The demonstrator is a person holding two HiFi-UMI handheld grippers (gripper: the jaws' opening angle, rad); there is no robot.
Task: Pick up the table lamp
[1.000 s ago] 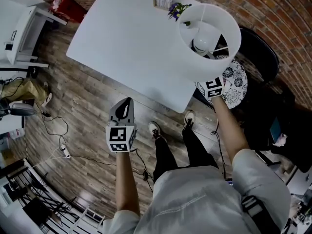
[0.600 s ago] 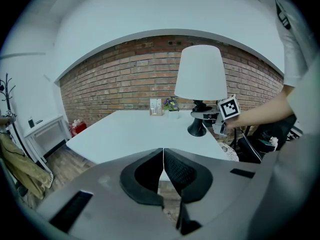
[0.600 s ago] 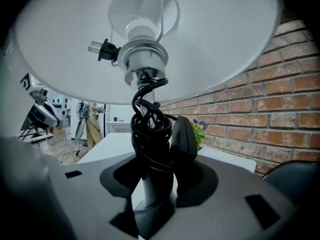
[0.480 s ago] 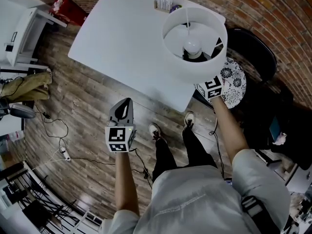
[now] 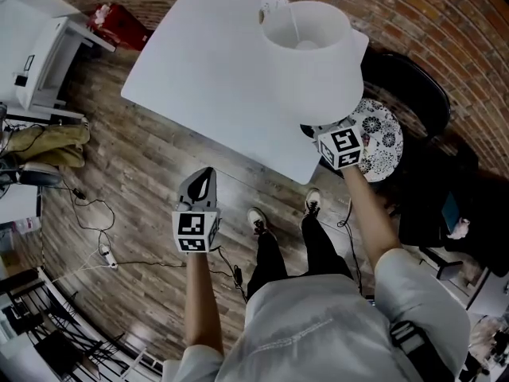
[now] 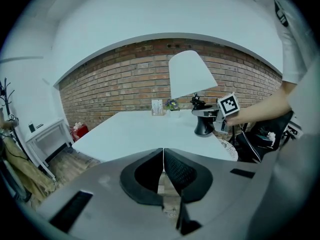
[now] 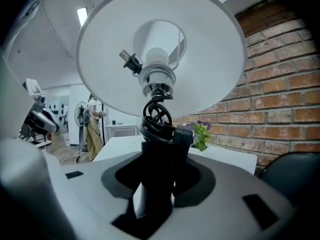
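White table [image 5: 208, 70] by a brick wall [image 5: 445, 22], table lamp [image 5: 306, 50] over the table's right edge, right gripper [image 5: 322, 134] squeezed tight on its black stem, left gripper [image 5: 205, 173] pinched closed on nothing, well apart from the lamp.

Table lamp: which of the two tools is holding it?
The right tool, shut on the table lamp's black stem; the left tool is shut and empty.

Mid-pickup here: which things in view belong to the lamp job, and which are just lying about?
Job in hand:
- table lamp, stem clamped in the right gripper
- white table

Lying about:
- potted flowers
- card stand
- patterned seat
- red bag
- left gripper, shut on nothing, idle over the floor
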